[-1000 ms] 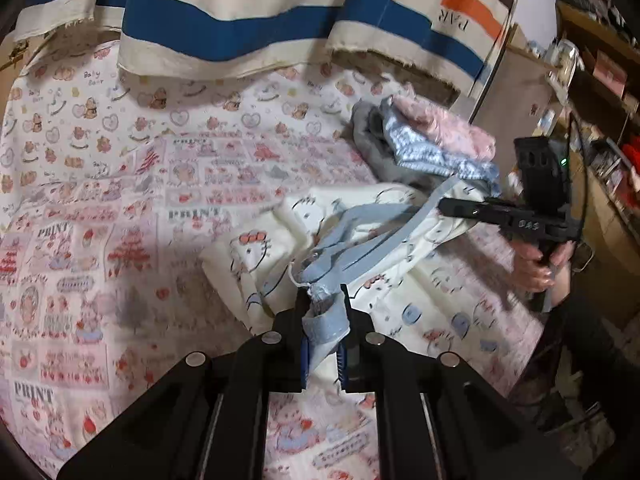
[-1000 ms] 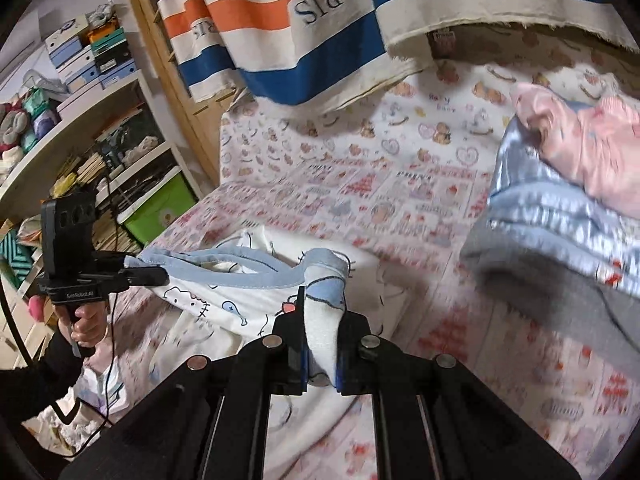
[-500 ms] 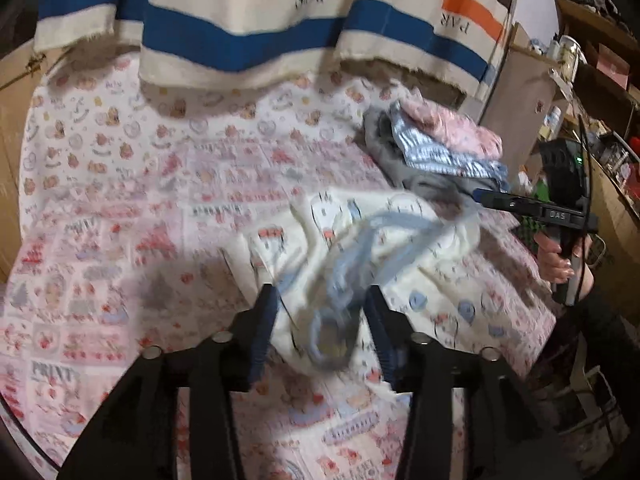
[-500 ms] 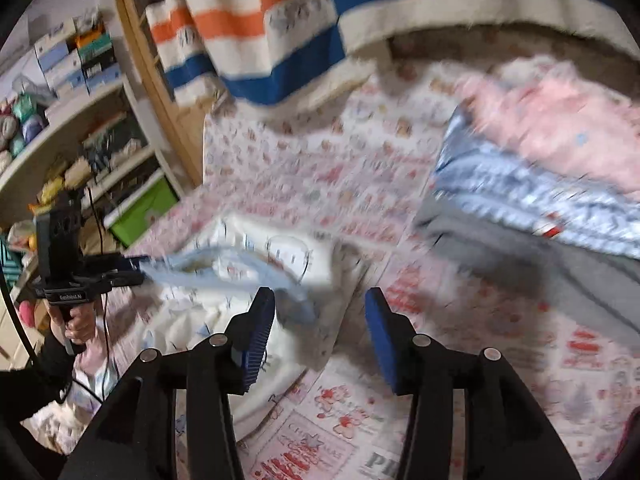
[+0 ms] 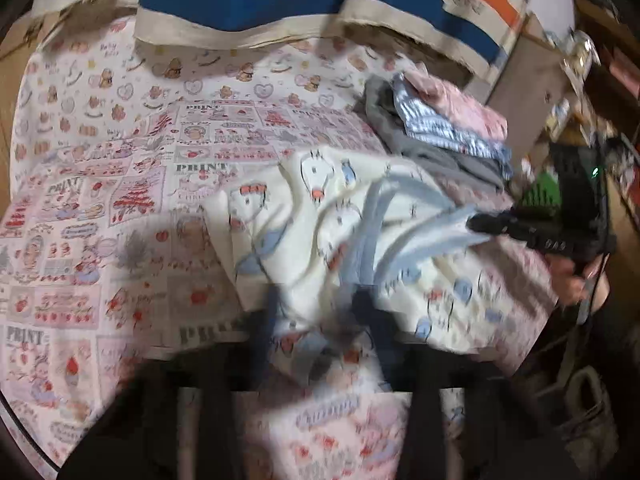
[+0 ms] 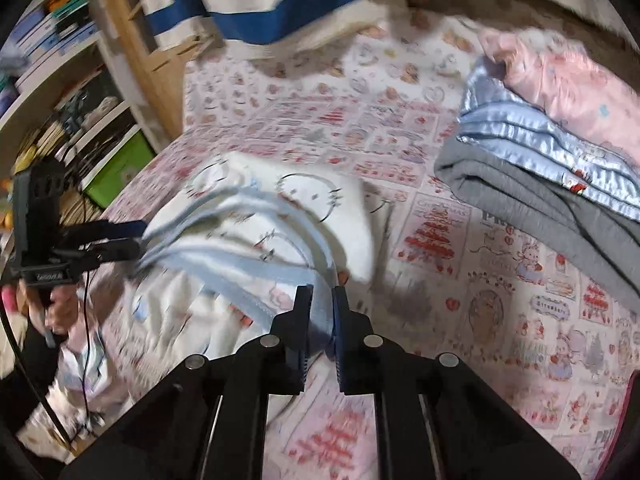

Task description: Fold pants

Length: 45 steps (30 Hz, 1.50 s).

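Two grippers, both just closed on the pants' point(image 6: 304, 200) blue waistband point(image 6: 248, 268). Right gripper point(image 6: 322, 292): right view shows its pads pinching a fold of the band, sharp and clear. Left gripper point(image 6: 138, 236): own view is motion-blurred and the fingers smear dark over the cloth, so the grip is unreadable there; right view shows it at far left, tips pressed together at the other end of the band, held by a hand point(image 6: 60, 304). The band stretches between the two grippers; the cream cartoon-print pants body sags below onto the printed sheet point(image 6: 360, 132), bunched. Left view alone shows the pants' near edge lying on the sheet. A folded pile point(image 6: 540, 152) of grey, blue and pink sits to the right, near the pants but apart. Striped cloth point(image 6: 280, 12) hangs over the far edge. Shelves point(image 6: 80, 112) crowd the left side past the bed edge. Bare sheet lies open beyond the pants and between pants and pile.
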### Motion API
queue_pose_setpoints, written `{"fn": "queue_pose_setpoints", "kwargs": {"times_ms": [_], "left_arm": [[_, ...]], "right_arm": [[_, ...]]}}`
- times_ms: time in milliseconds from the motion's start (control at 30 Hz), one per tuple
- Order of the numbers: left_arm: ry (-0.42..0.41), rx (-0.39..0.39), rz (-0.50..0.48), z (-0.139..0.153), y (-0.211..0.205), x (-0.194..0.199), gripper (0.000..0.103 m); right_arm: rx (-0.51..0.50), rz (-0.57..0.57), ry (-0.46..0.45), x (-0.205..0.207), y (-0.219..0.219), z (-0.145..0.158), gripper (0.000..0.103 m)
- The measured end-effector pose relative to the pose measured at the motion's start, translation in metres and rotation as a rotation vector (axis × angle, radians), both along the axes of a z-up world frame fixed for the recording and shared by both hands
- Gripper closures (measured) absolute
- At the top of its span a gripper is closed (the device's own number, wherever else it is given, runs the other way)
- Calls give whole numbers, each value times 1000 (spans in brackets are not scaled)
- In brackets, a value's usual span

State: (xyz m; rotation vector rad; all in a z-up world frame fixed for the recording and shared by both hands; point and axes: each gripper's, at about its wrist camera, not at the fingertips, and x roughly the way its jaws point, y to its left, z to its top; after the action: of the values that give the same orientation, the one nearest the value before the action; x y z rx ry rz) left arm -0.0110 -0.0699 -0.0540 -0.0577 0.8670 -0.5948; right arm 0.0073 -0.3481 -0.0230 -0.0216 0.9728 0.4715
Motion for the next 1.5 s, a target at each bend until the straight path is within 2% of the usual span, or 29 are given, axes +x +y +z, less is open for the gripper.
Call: {"fn": "queue_pose_setpoints", "kwargs": {"times_ms": [133, 233, 300, 367, 400, 433, 500, 567, 600, 633, 733, 767, 800, 833, 967, 1067, 1200, 1267, 1367, 1400, 1467, 1500], "left_arm": [[-13, 22, -8, -1, 5, -17, 101], [-34, 22, -14, 4, 9, -24, 99], [-42, 19, -19, 7, 10, -25, 92], [-56, 35, -7, 9, 9, -24, 87], [-55, 43, 0, 8, 8, -22, 84], [-50, 49, 5, 7, 7, -19, 81], [-42, 62, 17, 3, 6, -15, 81], [-33, 79, 31, -2, 4, -12, 80], [-26, 78, 29, -4, 4, -10, 80], [-21, 74, 25, -6, 4, -9, 80], [-18, 62, 27, -8, 6, -7, 82], [-20, 62, 29, -9, 6, -6, 90], [-25, 66, 35, -9, 6, -7, 102], [-32, 74, 42, -8, 7, -8, 103], [-72, 61, 47, 7, 18, -19, 103], [-80, 64, 34, 14, 22, -29, 103], [-62, 80, 28, 8, 24, -36, 103], [-51, 90, 31, 2, 25, -36, 103], [-31, 83, 13, -3, 24, -35, 102], [-44, 71, 11, -1, 24, -38, 99], [-71, 40, -3, 8, 23, -42, 88], [-85, 19, -8, 14, 22, -43, 82]], "right_arm": [[-57, 54, 45, -22, 3, -11, 94], [-118, 38, 8, -32, 1, -12, 93], [-86, 7, -26, -32, -5, 0, 92], [-7, -28, -56, -27, -12, 12, 83], [26, -46, -66, -21, -14, 18, 74], [34, -58, -69, -15, -14, 21, 65], [27, -87, -66, -1, -11, 21, 60], [50, -87, -68, 6, -11, 22, 60], [48, -81, -61, 8, -10, 20, 63], [37, -69, -45, 11, -6, 16, 70], [-42, -20, 26, 13, 10, -7, 75], [-74, -23, 26, 11, 13, -12, 78], [-95, -37, 16, 9, 14, -16, 96], [-88, -59, 1, 6, 13, -17, 100], [-55, -60, -111, -18, 5, 10, 100], [-73, -35, -130, -34, 4, 22, 100], [-183, -9, -152, -49, 11, 14, 100], [-200, 23, -156, -60, 13, 7, 100], [-207, 8, -142, -67, 9, 1, 99], [-189, -14, -142, -65, 4, 1, 99], [-133, -58, -138, -62, -7, 5, 91], [-97, -78, -134, -60, -13, 8, 80]]}}
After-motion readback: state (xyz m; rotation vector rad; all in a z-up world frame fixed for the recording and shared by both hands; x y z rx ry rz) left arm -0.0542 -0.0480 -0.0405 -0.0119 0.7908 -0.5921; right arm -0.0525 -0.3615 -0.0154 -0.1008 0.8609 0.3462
